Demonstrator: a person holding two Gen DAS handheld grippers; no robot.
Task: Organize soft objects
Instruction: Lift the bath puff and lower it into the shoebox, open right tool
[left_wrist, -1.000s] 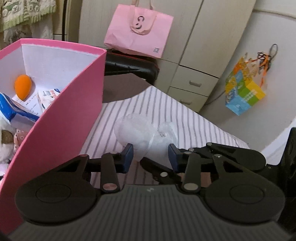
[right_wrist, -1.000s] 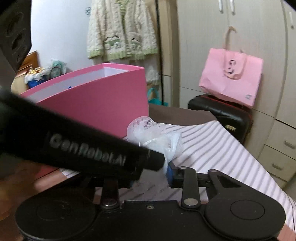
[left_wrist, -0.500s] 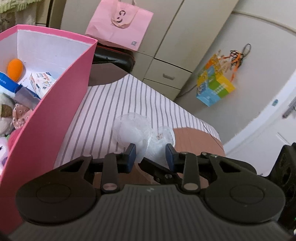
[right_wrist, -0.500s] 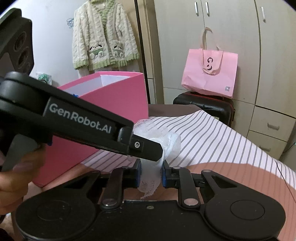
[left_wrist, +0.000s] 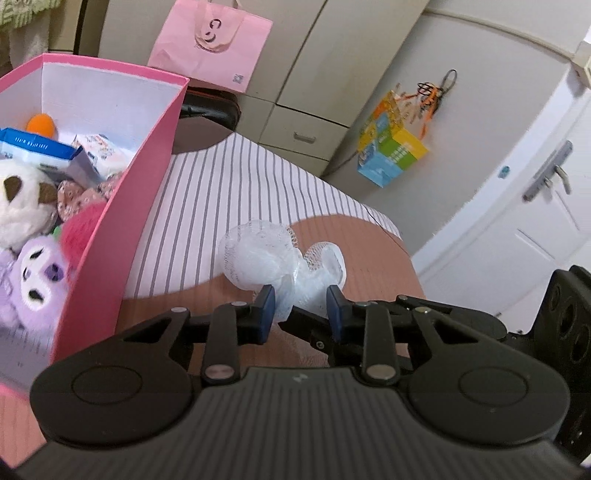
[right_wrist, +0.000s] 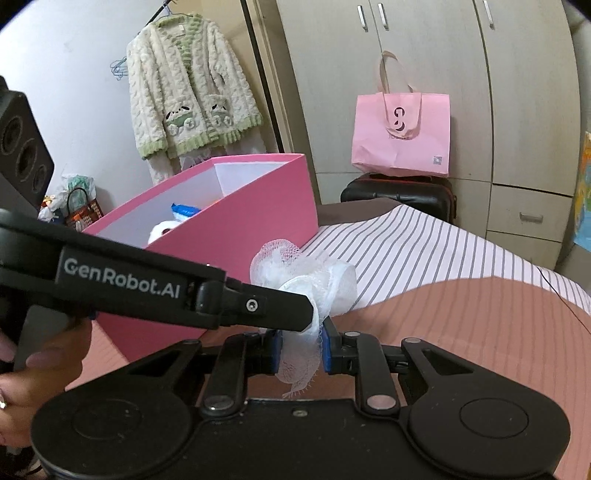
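Striped bedspread (left_wrist: 229, 192), both grippers clamping white mesh pouf (left_wrist: 258, 258), apparently lifted

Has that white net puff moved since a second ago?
Yes. The white net puff, gripped by both grippers, has come off the striped cloth, where it lay beside the pink box, toward the bare tabletop nearer the camera.

Soft, even indoor light fills both views, with no glare. A curved pinkish-brown shadow falls across the pink-and-grey striped cloth (left_wrist: 236, 192). Fisheye bending bows the beige wardrobe doors (right_wrist: 424, 74) near the edges. The corners darken; focus is fairly sharp.
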